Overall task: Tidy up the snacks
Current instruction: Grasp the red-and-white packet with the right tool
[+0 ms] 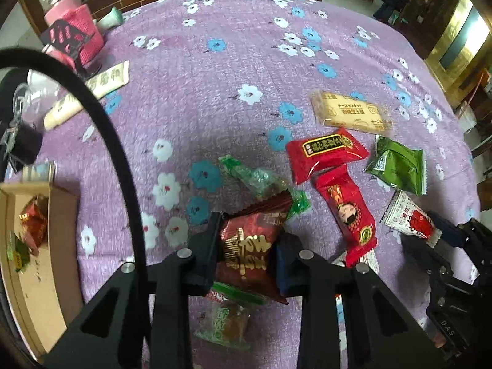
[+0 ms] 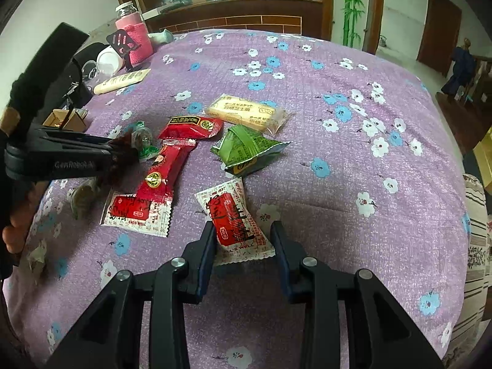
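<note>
My left gripper [image 1: 247, 240] is shut on a dark red snack packet [image 1: 249, 246], lifted a little above the purple flowered cloth [image 1: 215, 92]; it also shows blurred in the right wrist view [image 2: 120, 156]. My right gripper [image 2: 244, 240] is open, its fingers [image 2: 207, 246] on either side of a white-and-red packet [image 2: 236, 221] lying on the cloth. Loose snacks lie around: a red packet [image 1: 326, 153], a long red packet [image 1: 353, 215], a green packet [image 1: 396, 166], a yellow biscuit pack [image 1: 350, 110] and clear green candies [image 1: 258, 178].
A cardboard box [image 1: 27, 276] at the left edge holds a red and a green snack. A pink-sleeved jar [image 1: 73, 30], a tube [image 1: 92, 92], a white cup [image 2: 107, 60] and keys sit far left. A second white-and-red packet [image 2: 138, 215] lies near.
</note>
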